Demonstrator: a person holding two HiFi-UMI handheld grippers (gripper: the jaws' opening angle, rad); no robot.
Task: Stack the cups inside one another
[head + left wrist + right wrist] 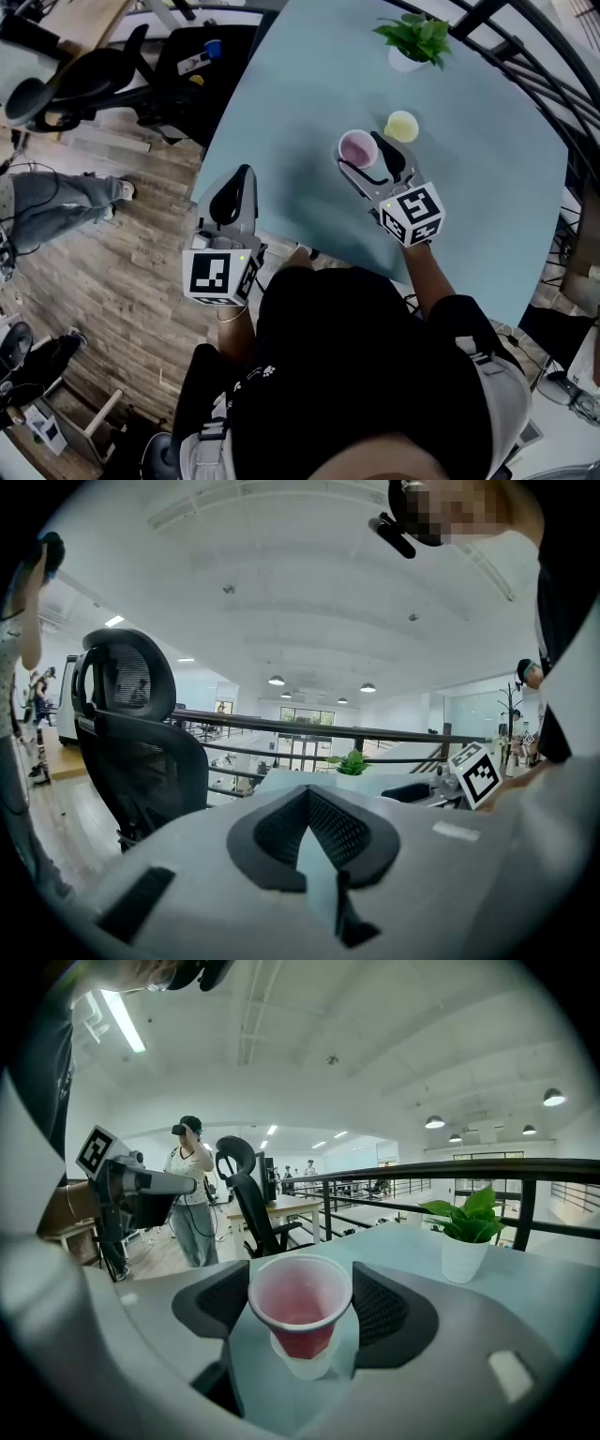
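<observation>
Right tongs (364, 155) stand wide around a translucent pink plastic cup (300, 1309), its base blurred. A yellow plastic cup (401, 126) sits just beyond their right jaw. Left tongs (241, 183) closed, empty.

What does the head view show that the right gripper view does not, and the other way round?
Only the head view shows the yellow cup standing beside the pink cup, and the marker cube on the right tool. Only the right gripper view shows the ceiling lights and the pink cup's side wall. Both share the pink cup between the right tool's open jaws, the potted plant, the blue table and the left tool.
</observation>
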